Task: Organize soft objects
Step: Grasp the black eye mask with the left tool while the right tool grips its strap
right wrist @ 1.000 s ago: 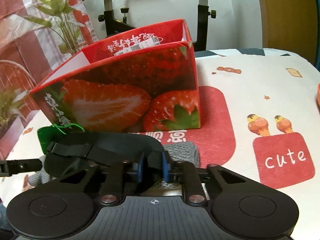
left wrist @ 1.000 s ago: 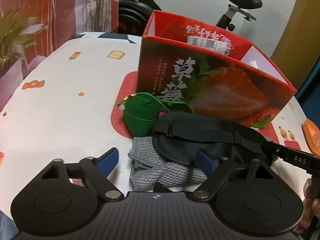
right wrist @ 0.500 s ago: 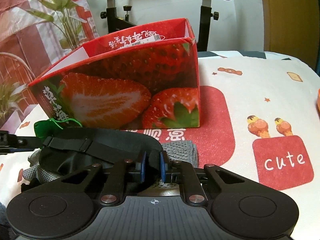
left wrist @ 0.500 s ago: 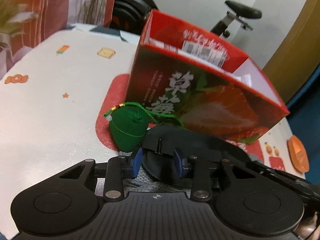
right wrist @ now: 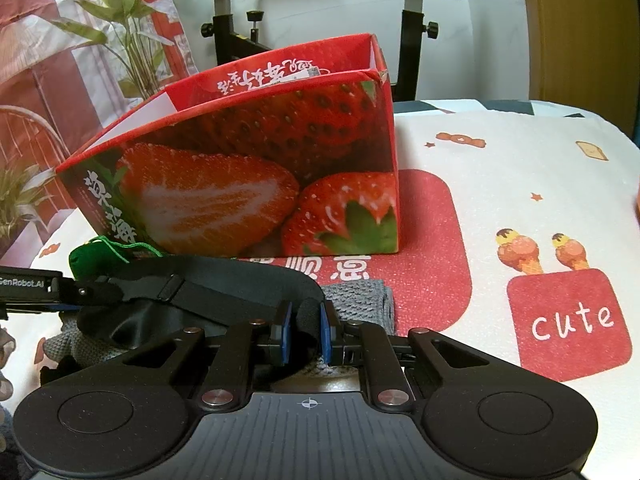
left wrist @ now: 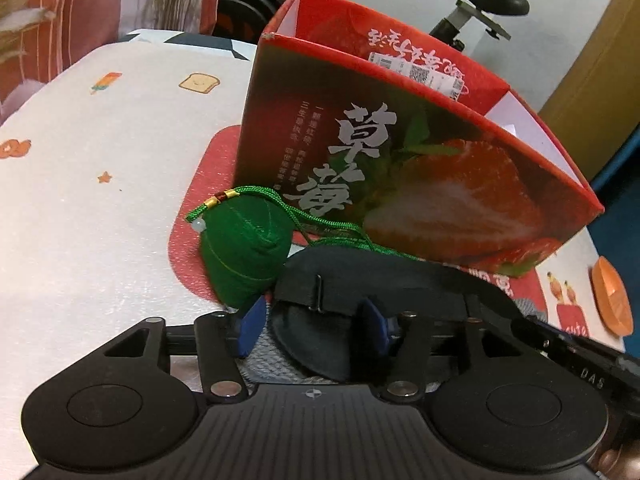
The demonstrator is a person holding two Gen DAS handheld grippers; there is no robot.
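Claws (left wrist: 314,330) beside strawberry box (left wrist: 400,168)

Strawberry-printed red box (left wrist: 420,168), green pouch (left wrist: 244,256), black eye mask (right wrist: 224,284), grey knit cloth (right wrist: 360,300)

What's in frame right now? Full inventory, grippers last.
red strawberry-print cardboard box: 1, red, open top, on the table behind the soft items
black fabric sleep mask: 1, black, lying in front of the box on the grey cloth
grey knitted cloth: 1, grey, under the mask
green fabric pouch with cord: 1, green, beside the mask at the box's corner
white cartoon-print tablecloth: 1, white and red
orange dish: 1, table edge
exercise bike: 1, black, behind the table
left hand-held gripper: jaws opening, mask end between them
right hand-held gripper: shut on the mask's other end
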